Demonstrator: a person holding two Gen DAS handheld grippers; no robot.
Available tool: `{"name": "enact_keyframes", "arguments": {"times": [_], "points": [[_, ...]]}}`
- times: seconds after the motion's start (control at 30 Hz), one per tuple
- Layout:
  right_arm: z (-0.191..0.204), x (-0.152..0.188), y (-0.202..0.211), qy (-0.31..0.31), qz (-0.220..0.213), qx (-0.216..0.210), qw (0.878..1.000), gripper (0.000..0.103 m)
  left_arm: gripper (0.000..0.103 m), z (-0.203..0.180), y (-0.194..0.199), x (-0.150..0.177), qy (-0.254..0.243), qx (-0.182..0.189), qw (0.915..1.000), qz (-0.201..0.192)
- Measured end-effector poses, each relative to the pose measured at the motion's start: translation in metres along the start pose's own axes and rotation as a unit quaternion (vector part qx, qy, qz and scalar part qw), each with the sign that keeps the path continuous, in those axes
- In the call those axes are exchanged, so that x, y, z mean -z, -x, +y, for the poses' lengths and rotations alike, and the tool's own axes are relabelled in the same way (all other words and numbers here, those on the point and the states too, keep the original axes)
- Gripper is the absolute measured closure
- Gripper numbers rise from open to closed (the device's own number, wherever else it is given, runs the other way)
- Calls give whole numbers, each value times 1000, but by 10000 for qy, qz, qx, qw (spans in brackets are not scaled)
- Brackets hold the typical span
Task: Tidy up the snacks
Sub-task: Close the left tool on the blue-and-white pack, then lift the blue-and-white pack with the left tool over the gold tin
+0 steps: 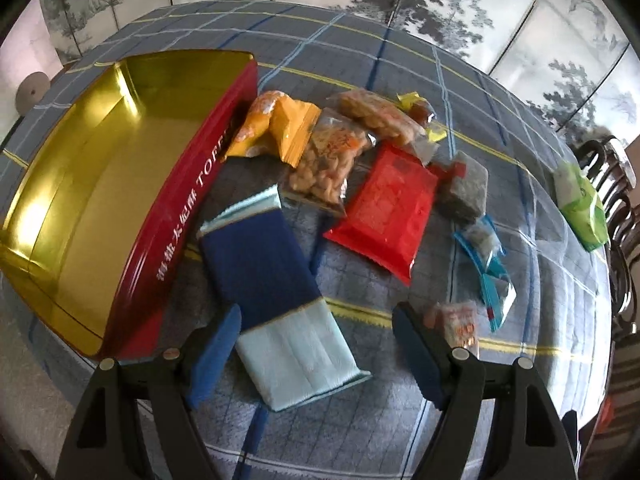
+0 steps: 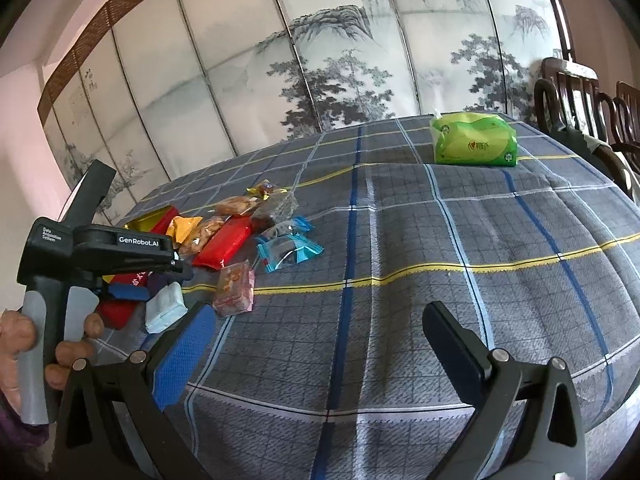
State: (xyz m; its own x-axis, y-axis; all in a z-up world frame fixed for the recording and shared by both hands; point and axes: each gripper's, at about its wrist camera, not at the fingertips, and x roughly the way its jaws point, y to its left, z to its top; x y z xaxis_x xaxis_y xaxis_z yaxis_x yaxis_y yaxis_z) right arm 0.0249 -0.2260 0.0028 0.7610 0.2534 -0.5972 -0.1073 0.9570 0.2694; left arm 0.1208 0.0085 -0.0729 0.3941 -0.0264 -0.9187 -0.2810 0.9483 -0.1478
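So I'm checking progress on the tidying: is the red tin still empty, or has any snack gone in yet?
Empty. The red tin lies open, only its bare gold inside showing; the snacks, like the blue packet, lie on the tablecloth beside it.

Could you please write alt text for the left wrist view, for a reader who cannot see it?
The open left gripper hangs over a dark blue and pale blue flat snack packet lying beside an empty red tin box with a gold interior. More wrapped snacks, including a flat red packet, are scattered on the grey plaid tablecloth.
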Motion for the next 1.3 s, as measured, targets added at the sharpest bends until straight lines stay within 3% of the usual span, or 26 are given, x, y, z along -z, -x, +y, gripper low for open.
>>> {"name": "enact_keyframes", "arguments": {"times": [0.3, 0.43, 0.63, 0.7, 1.3], "points": [[-9, -3, -6, -113, 75, 19, 9999, 0, 23, 3, -7, -9, 217, -319, 9991, 168], [-10, -4, -10, -132, 127, 29, 9998, 0, 24, 11, -22, -10, 375, -398, 9972, 504], [-9, -4, -13, -107, 162, 41, 9998, 0, 29, 12, -22, -10, 300, -517, 9975, 384], [-8, -4, -13, -102, 171, 40, 9998, 0, 44, 10, -23, -11, 252, -671, 9970, 305], [5, -5, -23, 54, 360, 41, 9993, 0, 48, 8, -5, 9, -377, -554, 9976, -150]]}}
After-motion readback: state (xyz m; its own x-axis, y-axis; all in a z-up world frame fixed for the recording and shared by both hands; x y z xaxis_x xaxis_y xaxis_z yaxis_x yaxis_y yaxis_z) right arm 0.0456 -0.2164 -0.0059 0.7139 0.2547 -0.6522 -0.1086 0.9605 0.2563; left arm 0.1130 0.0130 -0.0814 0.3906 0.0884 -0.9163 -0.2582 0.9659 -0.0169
